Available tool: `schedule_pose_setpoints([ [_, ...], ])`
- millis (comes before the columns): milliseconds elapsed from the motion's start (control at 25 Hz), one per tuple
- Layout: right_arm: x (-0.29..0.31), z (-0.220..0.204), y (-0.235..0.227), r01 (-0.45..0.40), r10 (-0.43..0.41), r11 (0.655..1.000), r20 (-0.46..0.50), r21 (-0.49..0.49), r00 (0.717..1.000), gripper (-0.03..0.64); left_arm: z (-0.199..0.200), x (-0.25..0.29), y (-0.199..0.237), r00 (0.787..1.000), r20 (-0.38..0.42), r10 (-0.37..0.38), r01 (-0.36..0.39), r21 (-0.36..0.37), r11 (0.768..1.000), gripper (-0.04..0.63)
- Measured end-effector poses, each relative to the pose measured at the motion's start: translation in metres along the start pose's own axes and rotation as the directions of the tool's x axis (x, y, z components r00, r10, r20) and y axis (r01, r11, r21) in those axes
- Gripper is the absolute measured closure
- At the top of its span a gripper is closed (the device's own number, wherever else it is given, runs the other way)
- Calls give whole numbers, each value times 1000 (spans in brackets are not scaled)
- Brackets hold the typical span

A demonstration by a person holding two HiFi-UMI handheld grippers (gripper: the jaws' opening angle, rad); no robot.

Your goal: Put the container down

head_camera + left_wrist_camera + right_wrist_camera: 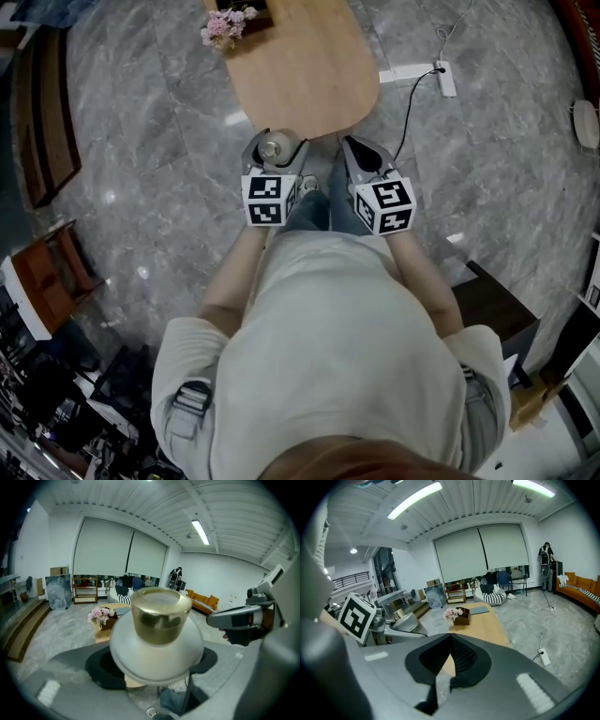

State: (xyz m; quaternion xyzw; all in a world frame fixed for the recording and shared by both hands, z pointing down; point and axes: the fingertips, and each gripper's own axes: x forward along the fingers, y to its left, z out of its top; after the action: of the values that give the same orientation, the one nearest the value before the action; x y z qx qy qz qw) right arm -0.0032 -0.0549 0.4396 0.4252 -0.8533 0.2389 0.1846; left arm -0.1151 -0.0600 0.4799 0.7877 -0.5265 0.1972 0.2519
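Observation:
The container (273, 148) is a frosted white jar with a gold cap (161, 616). My left gripper (273, 141) is shut on its round body (157, 656) and holds it upright in the air, just short of the rounded near end of the wooden table (309, 66). Close to the right of it, my right gripper (361, 150) is at the same height. In the right gripper view its black pads (457, 656) meet, and nothing is between them. The jar's base is hidden behind the jaws.
A box of pink flowers (228, 23) stands at the table's far end, with a flat grey item (479, 611) beside it. A white power strip (446, 79) and its cable lie on the marble floor to the right. Dark furniture (492, 314) stands at my right.

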Motion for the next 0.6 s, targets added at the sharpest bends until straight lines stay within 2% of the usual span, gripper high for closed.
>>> schedule_pose_setpoints([
  [320, 55, -20, -46, -38, 37, 999, -87, -6, 995, 615, -24, 78, 26, 999, -31, 44, -46, -55, 997, 243],
  [600, 112, -37, -90, -64, 65, 998, -157, 10, 985, 615, -53, 164, 47, 993, -93, 71, -74, -26, 997, 244],
])
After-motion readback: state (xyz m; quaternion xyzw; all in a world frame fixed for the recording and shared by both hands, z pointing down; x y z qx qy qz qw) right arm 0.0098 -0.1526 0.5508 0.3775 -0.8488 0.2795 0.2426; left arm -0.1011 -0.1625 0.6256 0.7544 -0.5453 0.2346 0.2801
